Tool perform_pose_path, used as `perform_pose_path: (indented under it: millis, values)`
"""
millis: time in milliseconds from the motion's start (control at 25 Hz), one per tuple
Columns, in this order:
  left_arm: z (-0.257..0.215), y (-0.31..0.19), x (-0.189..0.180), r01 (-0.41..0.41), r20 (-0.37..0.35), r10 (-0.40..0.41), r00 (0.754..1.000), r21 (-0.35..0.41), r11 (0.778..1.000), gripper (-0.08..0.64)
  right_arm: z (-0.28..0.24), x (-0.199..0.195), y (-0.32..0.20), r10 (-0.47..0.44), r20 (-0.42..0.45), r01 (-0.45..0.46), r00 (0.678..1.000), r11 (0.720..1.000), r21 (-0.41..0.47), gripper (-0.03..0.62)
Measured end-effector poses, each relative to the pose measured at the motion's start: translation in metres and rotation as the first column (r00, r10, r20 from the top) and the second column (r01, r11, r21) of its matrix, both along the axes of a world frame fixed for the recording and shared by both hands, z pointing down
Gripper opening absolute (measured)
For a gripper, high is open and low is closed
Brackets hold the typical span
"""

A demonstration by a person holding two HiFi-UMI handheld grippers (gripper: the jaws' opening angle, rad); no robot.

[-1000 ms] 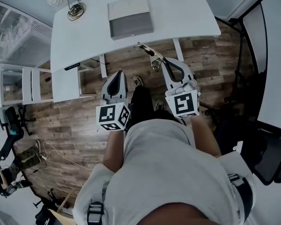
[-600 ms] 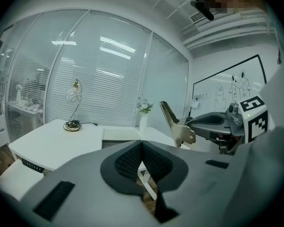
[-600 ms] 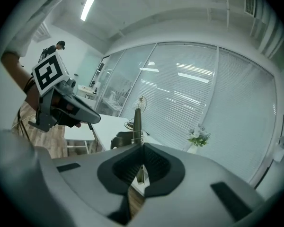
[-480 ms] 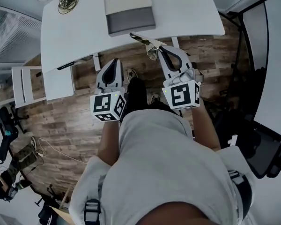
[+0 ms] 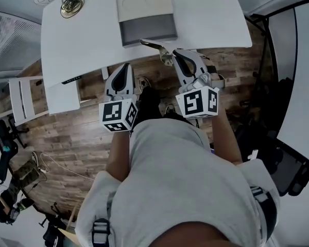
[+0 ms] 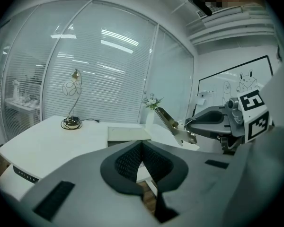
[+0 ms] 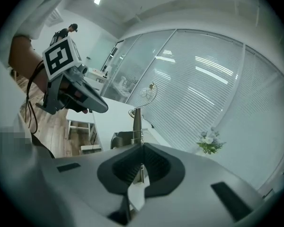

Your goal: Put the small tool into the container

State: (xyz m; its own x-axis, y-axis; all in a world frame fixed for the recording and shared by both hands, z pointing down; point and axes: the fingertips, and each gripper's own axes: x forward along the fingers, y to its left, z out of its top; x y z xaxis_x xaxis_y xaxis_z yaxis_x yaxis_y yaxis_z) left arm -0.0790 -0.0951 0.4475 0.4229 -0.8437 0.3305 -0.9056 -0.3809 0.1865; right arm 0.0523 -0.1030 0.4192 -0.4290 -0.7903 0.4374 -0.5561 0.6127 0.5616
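The small tool (image 5: 157,49) is a thin metal piece; my right gripper (image 5: 176,54) is shut on its rear end. Its tip reaches over the white table's (image 5: 82,40) front edge, just short of the container (image 5: 146,18), a flat rectangular box, cream at the far half and grey at the near half. In the right gripper view the tool (image 7: 137,122) sticks up between the closed pads, in front of the container (image 7: 120,138). My left gripper (image 5: 124,70) is shut and holds nothing, level with the table edge; its own view shows the tool (image 6: 173,124) off to its right.
A wire desk lamp (image 5: 72,4) with its cable stands at the table's far left corner. A small white shelf unit (image 5: 28,99) sits on the wooden floor at the left. A dark chair (image 5: 286,163) is at the right. Glass walls with blinds (image 6: 99,79) lie beyond the table.
Both grippers have come closer to the table. The tool's tip has gone from over the floor to over the table's front edge, near the container.
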Motion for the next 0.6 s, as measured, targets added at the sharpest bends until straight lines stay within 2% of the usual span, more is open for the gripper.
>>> perform_pose_path:
  millis: [120, 600]
  values:
    - [0.007, -0.010, -0.003, 0.002, -0.003, -0.002, 1.000, -0.012, 1.000, 0.023, 0.010, -0.003, -0.011, -0.014, -0.078, 0.014, 0.997, 1.000, 0.009, 0.028]
    - [0.034, -0.047, -0.029, 0.006, -0.013, -0.007, 1.000, -0.046, 0.999, 0.023, 0.050, -0.021, -0.051, -0.010, -0.146, 0.005, 0.989, 0.999, -0.036, 0.028]
